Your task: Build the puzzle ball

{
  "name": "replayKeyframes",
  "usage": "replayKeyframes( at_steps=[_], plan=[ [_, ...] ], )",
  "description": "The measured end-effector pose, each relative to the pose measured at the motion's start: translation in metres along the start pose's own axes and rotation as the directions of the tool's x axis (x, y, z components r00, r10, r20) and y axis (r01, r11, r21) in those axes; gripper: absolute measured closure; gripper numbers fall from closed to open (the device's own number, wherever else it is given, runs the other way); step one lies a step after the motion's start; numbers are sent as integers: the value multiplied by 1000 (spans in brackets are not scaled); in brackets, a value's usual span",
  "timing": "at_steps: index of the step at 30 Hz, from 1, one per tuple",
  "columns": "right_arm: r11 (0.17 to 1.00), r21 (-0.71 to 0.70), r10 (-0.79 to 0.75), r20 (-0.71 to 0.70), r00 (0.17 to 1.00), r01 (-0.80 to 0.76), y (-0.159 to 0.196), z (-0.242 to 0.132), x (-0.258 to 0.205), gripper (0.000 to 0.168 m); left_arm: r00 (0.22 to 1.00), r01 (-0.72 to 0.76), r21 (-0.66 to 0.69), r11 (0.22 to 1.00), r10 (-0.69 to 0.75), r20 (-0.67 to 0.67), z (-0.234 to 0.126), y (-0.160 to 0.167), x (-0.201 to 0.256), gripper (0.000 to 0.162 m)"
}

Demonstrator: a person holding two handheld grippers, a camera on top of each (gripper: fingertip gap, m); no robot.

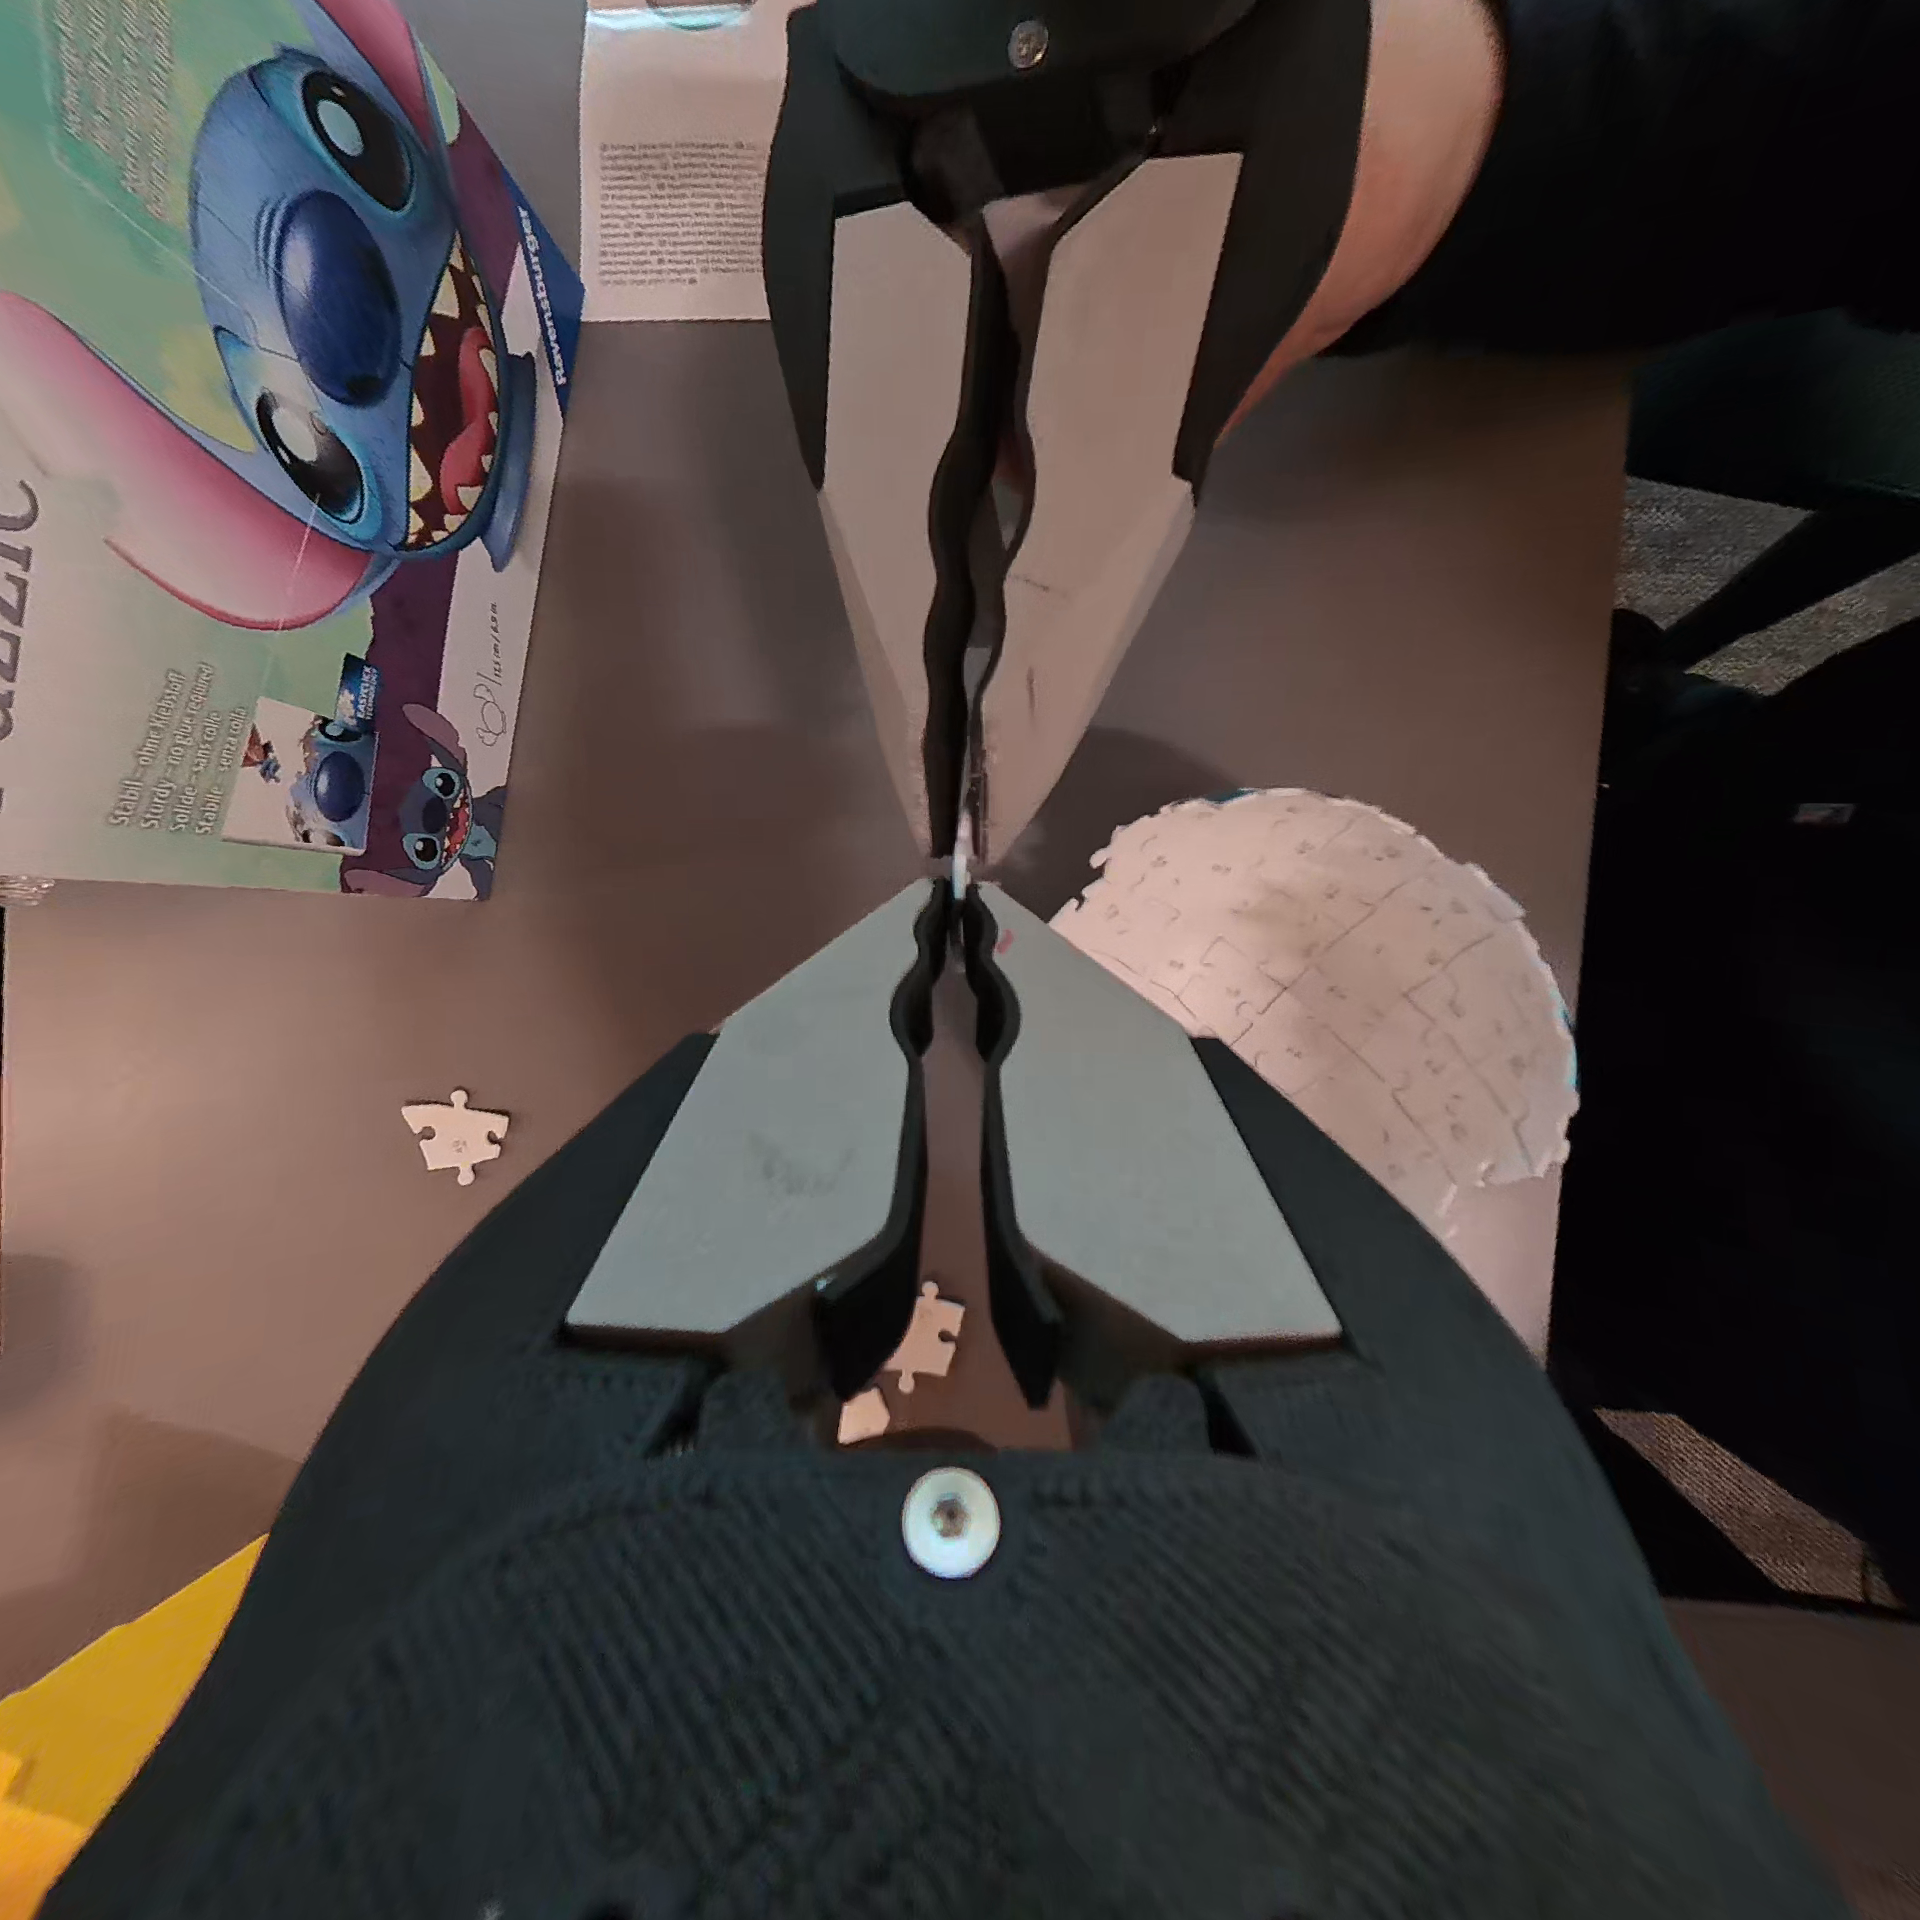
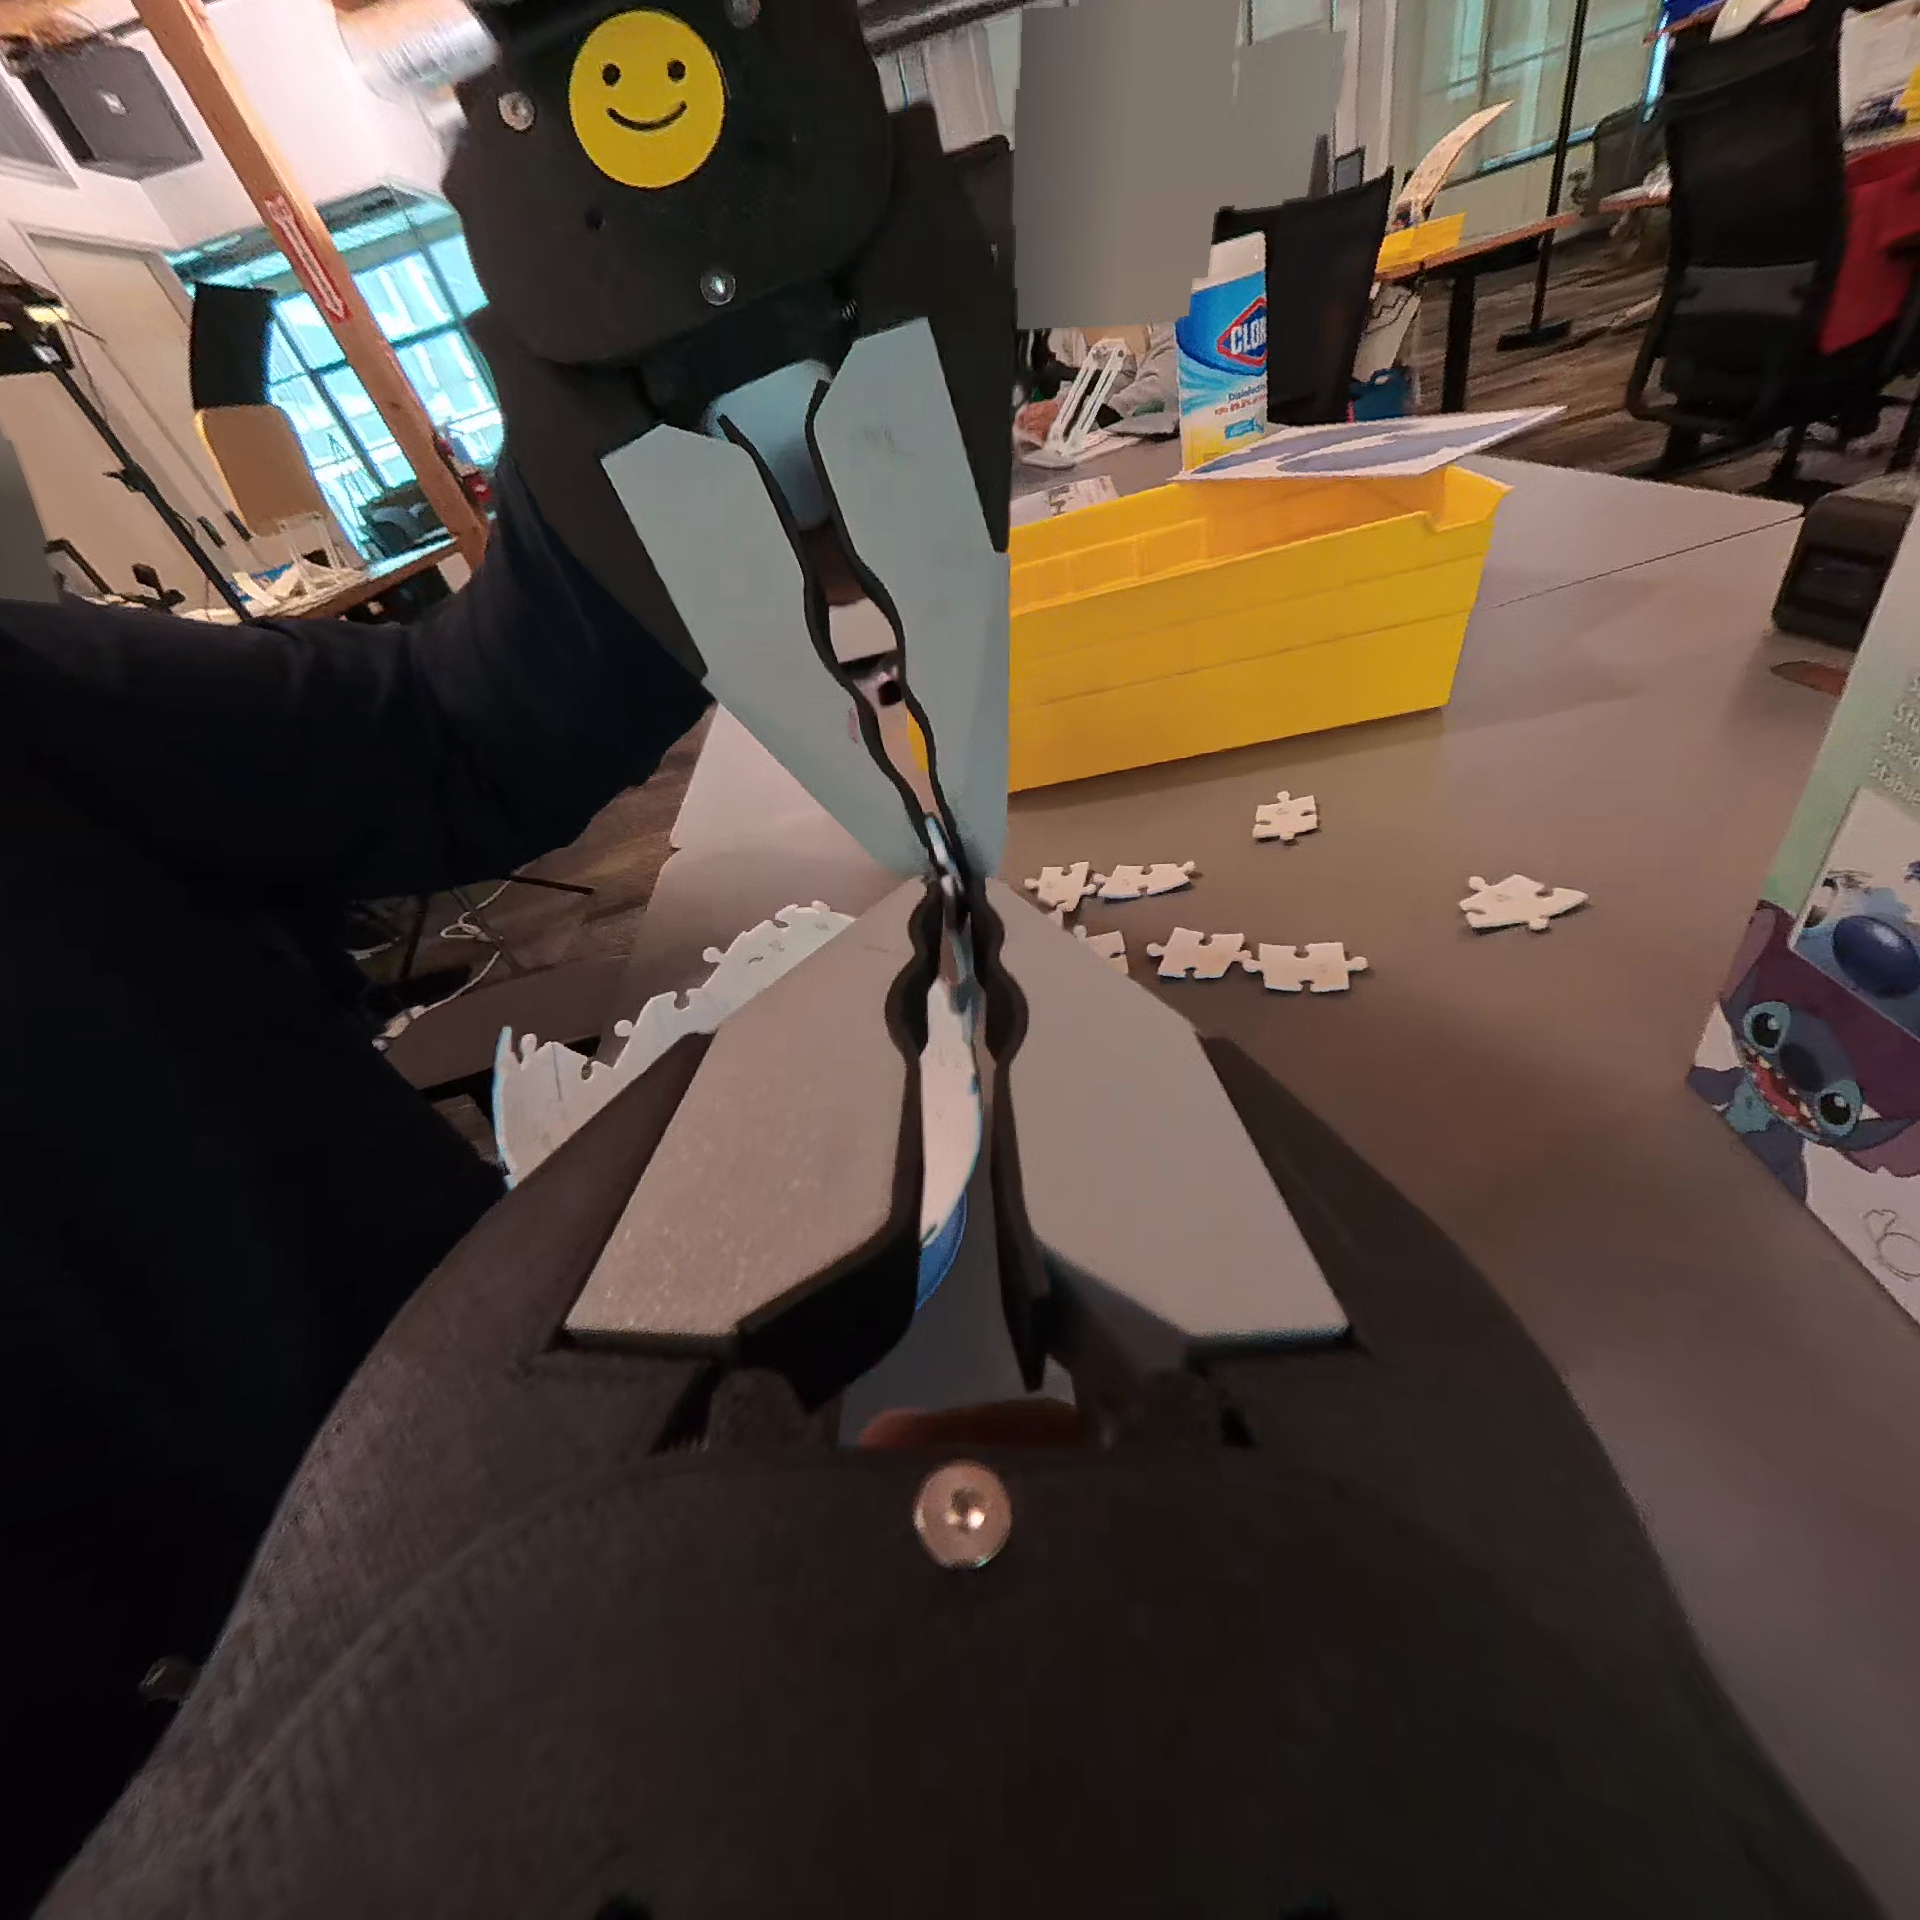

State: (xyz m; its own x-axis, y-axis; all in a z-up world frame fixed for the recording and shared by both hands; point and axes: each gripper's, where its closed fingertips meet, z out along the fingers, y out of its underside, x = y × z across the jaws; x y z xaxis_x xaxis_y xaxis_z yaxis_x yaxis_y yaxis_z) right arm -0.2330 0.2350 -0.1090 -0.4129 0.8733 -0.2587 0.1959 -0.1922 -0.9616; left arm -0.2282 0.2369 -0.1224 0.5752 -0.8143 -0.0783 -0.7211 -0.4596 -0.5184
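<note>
Two claws meet tip to tip over the counter, left claw and right claw both pinched on small puzzle pieces. Half-built ball sits just beside them. Pushing crooked could bend tabs, or pieces could slip out.

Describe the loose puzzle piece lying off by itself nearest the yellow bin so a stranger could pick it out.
Start at the long yellow bin on the grey table. Just in front of it lies one white puzzle piece. Unlike the other loose pieces clustered nearer the grippers, it sits alone, closest to the bin.
</note>
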Motion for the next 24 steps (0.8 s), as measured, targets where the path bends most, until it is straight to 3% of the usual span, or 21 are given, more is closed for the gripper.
replayKeyframes(
  at_steps=[2, 7, 13, 15, 24],
  plan=[
    [999, -40, -1, -5, 1000, 0, 6, 2, 1, 162, 1000, -6, -26, 1000, 6, 0, -1, 0, 0, 162],
    [995, -69, -80, -66, 995, 75, 9, 3, 4, 168, 1000, -16, -94, 995, 15, -8, 1, 3, 0, 161],
    [998, 28, -61, -89, 994, 64, -5, -3, 7, 168, 998, 59, -35, 998, -60, -17, 7, 8, -2, 150],
    [998, 34, -49, -69, 996, 52, -6, -3, 5, 168, 998, 64, 16, 998, -64, 5, 7, 6, -5, 162],
    [998, 34, -54, -39, 998, 56, -3, -1, 1, 168, 986, 158, 253, 955, -138, -96, -4, -7, 0, 161]
  ],
)
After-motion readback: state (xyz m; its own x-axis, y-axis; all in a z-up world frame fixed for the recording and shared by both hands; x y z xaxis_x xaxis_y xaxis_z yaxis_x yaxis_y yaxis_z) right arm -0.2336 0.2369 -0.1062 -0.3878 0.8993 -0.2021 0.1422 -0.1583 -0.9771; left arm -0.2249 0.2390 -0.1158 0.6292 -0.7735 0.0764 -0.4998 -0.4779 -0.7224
